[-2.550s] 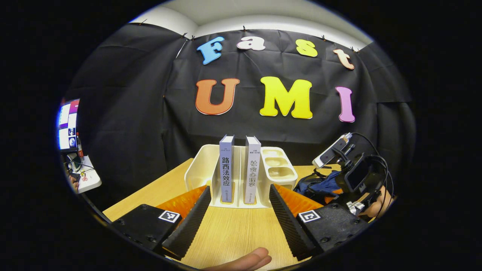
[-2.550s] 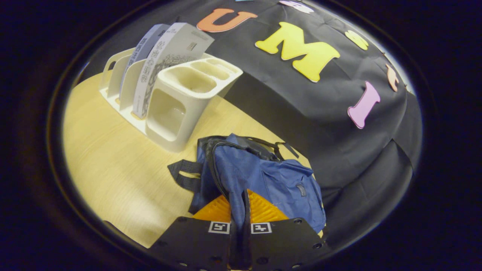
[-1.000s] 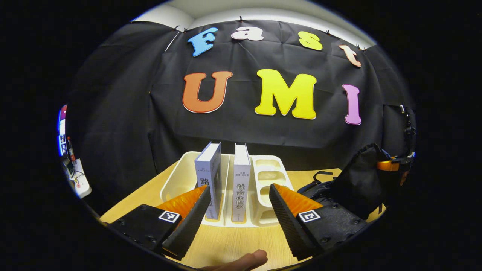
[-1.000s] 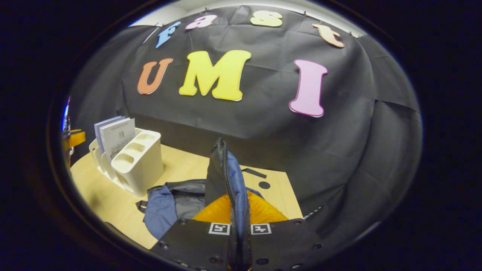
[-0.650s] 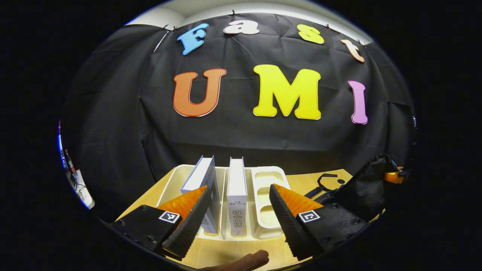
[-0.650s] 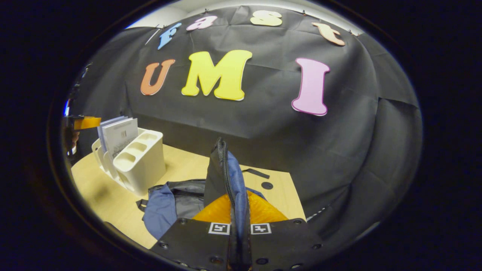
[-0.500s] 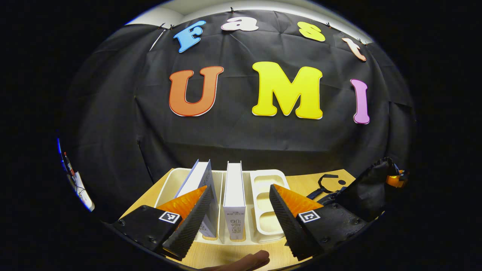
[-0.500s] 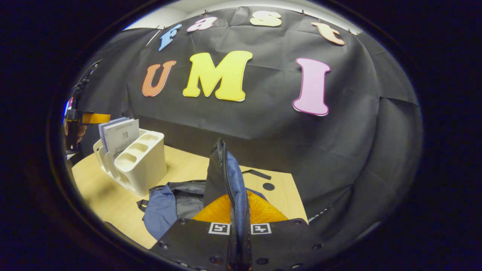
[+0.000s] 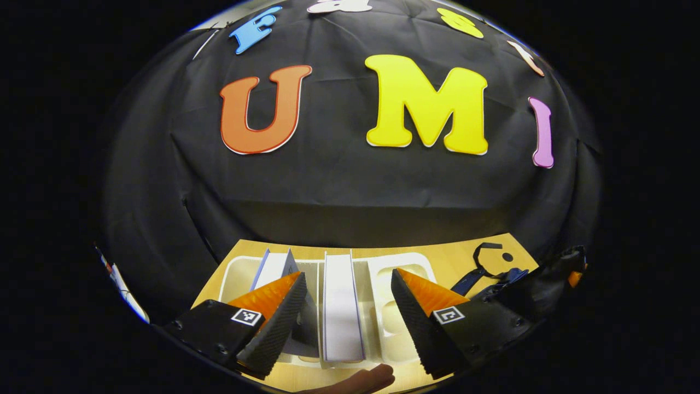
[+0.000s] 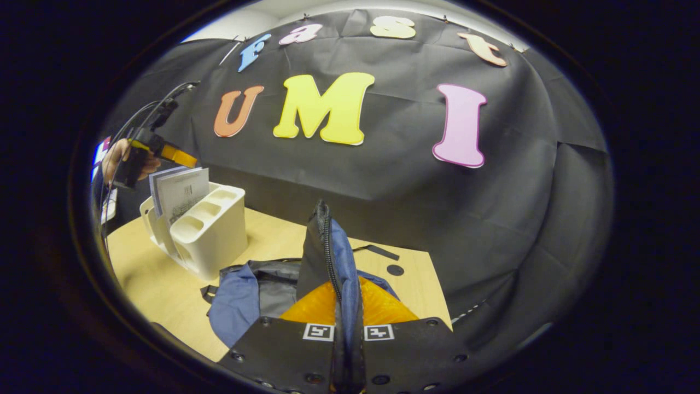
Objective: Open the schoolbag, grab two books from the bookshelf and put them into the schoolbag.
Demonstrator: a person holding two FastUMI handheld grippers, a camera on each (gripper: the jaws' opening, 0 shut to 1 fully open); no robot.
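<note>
Two pale books stand upright in a cream bookshelf (image 9: 238, 271). In the left gripper view I look down on their top edges: the right book (image 9: 339, 295) lies between the fingers of my open left gripper (image 9: 347, 276), and the left book (image 9: 273, 265) is partly hidden behind the left finger. The blue schoolbag (image 10: 235, 306) lies on the wooden table (image 10: 153, 273). My right gripper (image 10: 345, 284) is shut on its zippered flap (image 10: 322, 246) and holds it upright. In the right gripper view the left gripper (image 10: 169, 154) hovers just over the books (image 10: 183, 191).
The bookshelf (image 10: 216, 241) has small empty compartments on its right side, toward the bag (image 9: 525, 284). A bag strap (image 9: 484, 251) lies on the table by the black wall. A hand (image 10: 117, 158) holds the left gripper, and a fingertip (image 9: 361, 377) shows below.
The left gripper has risen and moved forward until it is over the books, still open. The right gripper lifted the bag flap earlier and has since held it almost still.
</note>
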